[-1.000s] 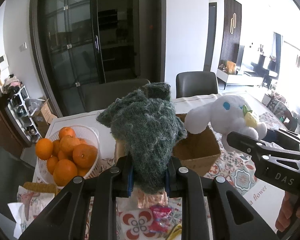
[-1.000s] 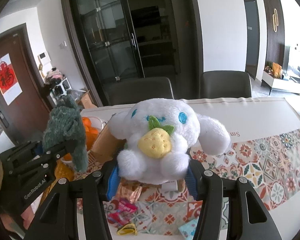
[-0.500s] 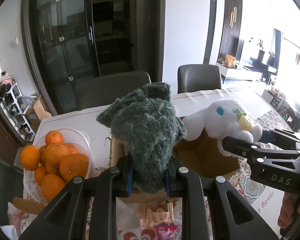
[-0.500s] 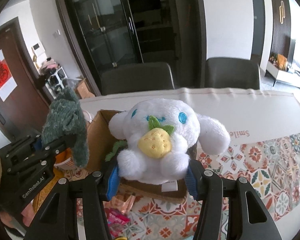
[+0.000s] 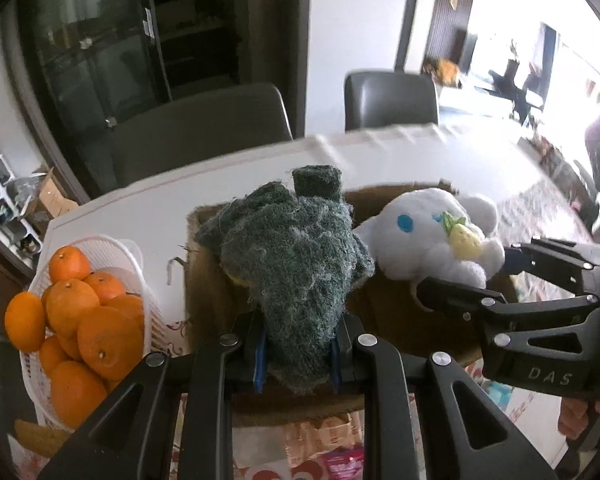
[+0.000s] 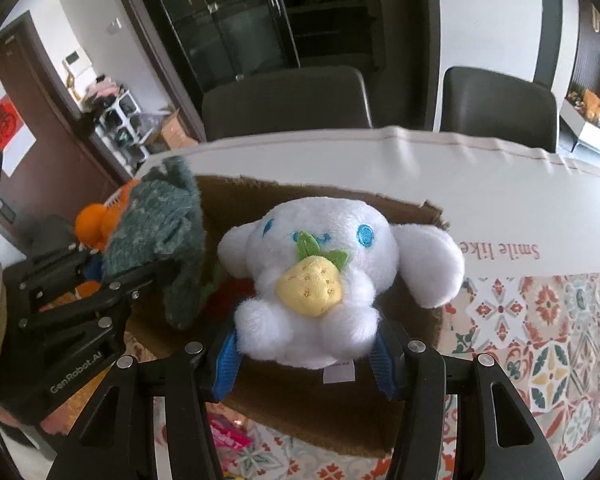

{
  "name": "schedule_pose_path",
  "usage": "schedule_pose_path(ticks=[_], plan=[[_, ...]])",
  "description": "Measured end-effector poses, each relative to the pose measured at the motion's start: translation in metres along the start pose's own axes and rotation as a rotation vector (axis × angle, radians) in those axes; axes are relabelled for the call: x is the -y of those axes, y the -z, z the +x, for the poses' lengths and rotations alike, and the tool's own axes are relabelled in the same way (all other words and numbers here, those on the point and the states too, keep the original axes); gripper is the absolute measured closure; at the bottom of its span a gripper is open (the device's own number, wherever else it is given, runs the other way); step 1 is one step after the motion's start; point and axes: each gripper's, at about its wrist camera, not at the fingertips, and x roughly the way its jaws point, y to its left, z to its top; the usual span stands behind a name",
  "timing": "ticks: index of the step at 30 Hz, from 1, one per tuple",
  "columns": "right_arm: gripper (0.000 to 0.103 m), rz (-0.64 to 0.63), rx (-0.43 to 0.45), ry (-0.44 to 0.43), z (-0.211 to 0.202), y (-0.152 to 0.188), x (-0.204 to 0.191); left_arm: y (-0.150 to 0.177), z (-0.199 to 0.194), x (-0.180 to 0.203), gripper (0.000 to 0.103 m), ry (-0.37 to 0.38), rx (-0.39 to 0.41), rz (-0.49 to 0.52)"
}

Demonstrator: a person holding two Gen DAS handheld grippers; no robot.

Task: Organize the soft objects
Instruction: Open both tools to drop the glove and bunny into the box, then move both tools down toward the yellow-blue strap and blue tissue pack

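My left gripper [image 5: 298, 360] is shut on a fuzzy dark green knitted piece [image 5: 296, 264], which hangs over the open cardboard box [image 5: 204, 292]. The same green piece [image 6: 160, 236] shows at the left of the right wrist view, held by the left gripper [image 6: 148, 276]. My right gripper [image 6: 304, 356] is shut on a white plush toy [image 6: 324, 276] that hugs a yellow strawberry; it hovers above the cardboard box [image 6: 340, 412]. From the left wrist view the white plush [image 5: 432, 236] and the right gripper [image 5: 464, 280] sit to the right. Something red and green lies inside the box, mostly hidden.
A white basket [image 5: 128, 256] of oranges [image 5: 84, 320] stands left of the box. The table [image 6: 520, 216] carries a patterned cloth [image 6: 540, 344] and snack wrappers [image 6: 228, 436] near the front. Two dark chairs [image 6: 284, 100] stand behind it. A hand [image 5: 580, 420] holds the right gripper.
Both grippers have moved forward and down, carrying their soft items from in front of the box to above its opening. The box now fills more of each view.
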Motion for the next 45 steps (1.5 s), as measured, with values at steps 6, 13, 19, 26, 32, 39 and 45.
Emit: schedule_pose_path(ticks=[6, 13, 19, 26, 32, 39, 45], plan=[[0.048, -0.036, -0.075, 0.014, 0.023, 0.001, 0.0, 0.002, 0.029, 0.009, 0.078, -0.009, -0.116, 0.055], [0.039, -0.099, -0.085, 0.053, 0.029, -0.002, -0.008, 0.005, 0.044, 0.012, 0.062, -0.009, -0.145, 0.044], [0.036, -0.078, -0.067, 0.064, 0.022, -0.002, -0.003, 0.004, 0.04, 0.006, 0.04, -0.051, -0.128, 0.01], [0.036, -0.046, 0.009, 0.108, -0.003, 0.001, -0.002, 0.005, 0.025, 0.01, 0.03, -0.034, -0.105, -0.004], [0.031, -0.017, 0.069, 0.164, -0.029, 0.007, 0.0, 0.013, -0.007, 0.013, 0.024, -0.053, -0.038, -0.022], [0.031, 0.024, 0.094, 0.164, -0.049, 0.019, 0.006, 0.025, -0.034, 0.019, 0.024, -0.066, 0.003, -0.048], [0.031, 0.035, 0.125, 0.18, -0.068, 0.034, 0.002, 0.038, -0.058, 0.026, 0.022, -0.082, 0.026, -0.052]])
